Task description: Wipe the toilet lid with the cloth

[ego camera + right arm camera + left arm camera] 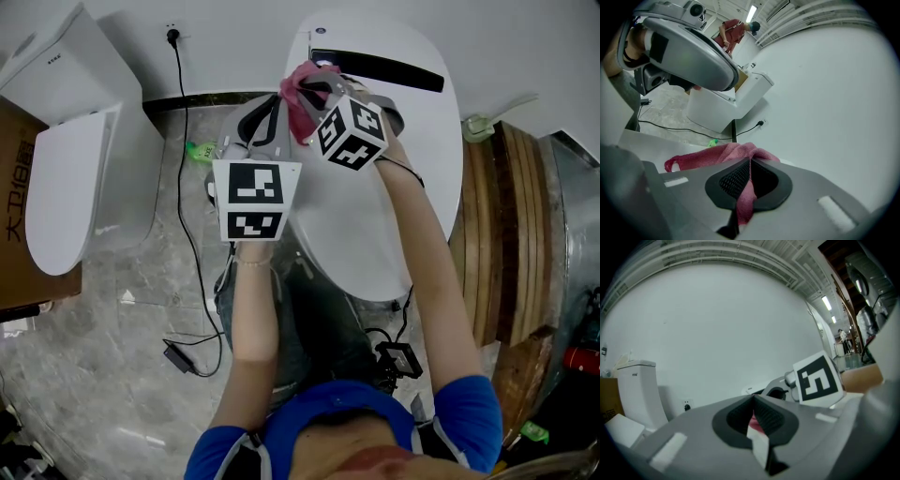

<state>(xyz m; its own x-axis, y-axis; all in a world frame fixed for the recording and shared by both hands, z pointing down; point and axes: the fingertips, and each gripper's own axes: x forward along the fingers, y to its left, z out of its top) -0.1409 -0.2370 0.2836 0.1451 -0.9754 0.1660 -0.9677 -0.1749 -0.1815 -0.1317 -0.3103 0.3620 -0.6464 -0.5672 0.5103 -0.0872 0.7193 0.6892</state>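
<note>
At the bottom edge of the head view the person's blue shirt point(356, 412) is cut off by the frame, and two bare forearms reach up the picture. The left claw point(272, 111) sits just left of centre, mostly hidden behind its marker cube. The right claw point(323, 94) is close beside it, over the far end of the white toilet lid point(375, 216), which runs from the upper middle down to the centre.

The right claw has its jaws closed on the pink cloth point(298, 94). In the right gripper view the fabric runs down through the seam between the jaws and bunches beyond the tips, low over the lid. In the left gripper view the left claw's jaws are together too, with a sliver of pink and a white strip pinched in the seam. This is seemingly a corner of the same cloth, though little of it shows.

A black bar point(375, 67) crosses the lid's far end, partly covered by the right cube. At the upper left stands a second toilet point(75, 141), beside a cardboard box point(19, 206) cropped by the left edge. A black cable point(187, 216) drops from a wall socket point(172, 36) across the grey floor. Wooden boards point(516, 234) fill the right side. Far off, at the top of the right gripper view, stands a person in a red top point(733, 30), too small for detail.
</note>
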